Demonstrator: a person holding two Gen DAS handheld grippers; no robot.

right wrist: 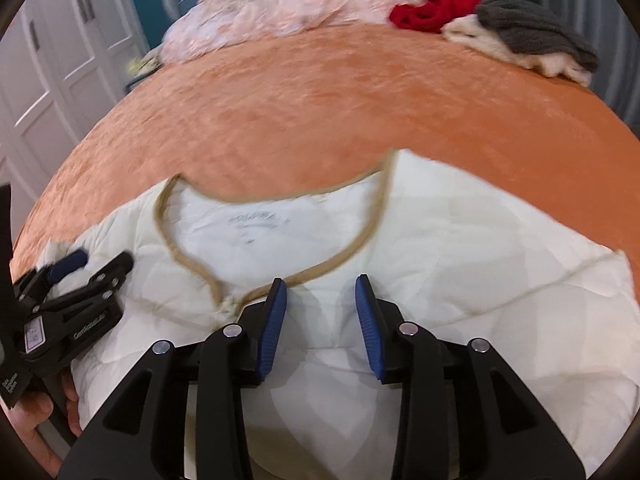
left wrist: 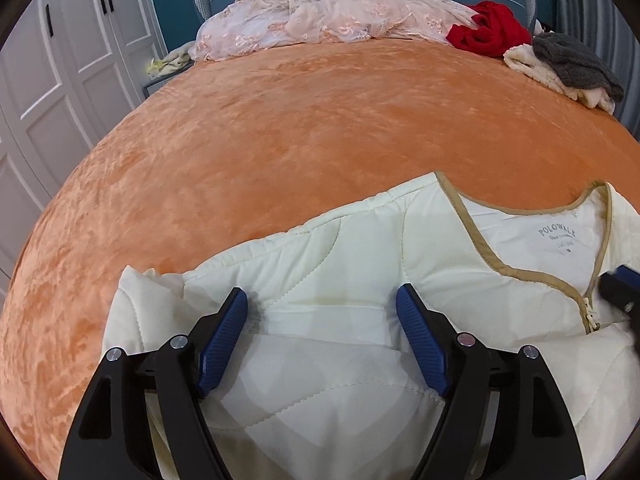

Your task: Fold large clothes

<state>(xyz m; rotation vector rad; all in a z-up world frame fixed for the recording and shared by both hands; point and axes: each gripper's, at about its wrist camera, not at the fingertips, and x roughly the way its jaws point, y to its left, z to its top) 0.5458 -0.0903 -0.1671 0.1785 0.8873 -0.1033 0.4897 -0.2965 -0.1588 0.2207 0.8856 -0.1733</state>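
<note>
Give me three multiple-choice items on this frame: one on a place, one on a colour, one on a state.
1. Where does the red garment lie?
A. at the far end of the bed, near the headboard
B. on the cream jacket
C. on the floor

2. What colour is the bedspread?
A. blue
B. orange
C. grey

3. How is the left gripper?
A. shut on the collar
B. shut with nothing in it
C. open above the cream jacket

Answers:
1 A, it lies beside the grey and cream pile by the blue headboard.
2 B, orange plush covers the bed.
3 C, its fingers stand wide apart with no fabric pinched.
</note>
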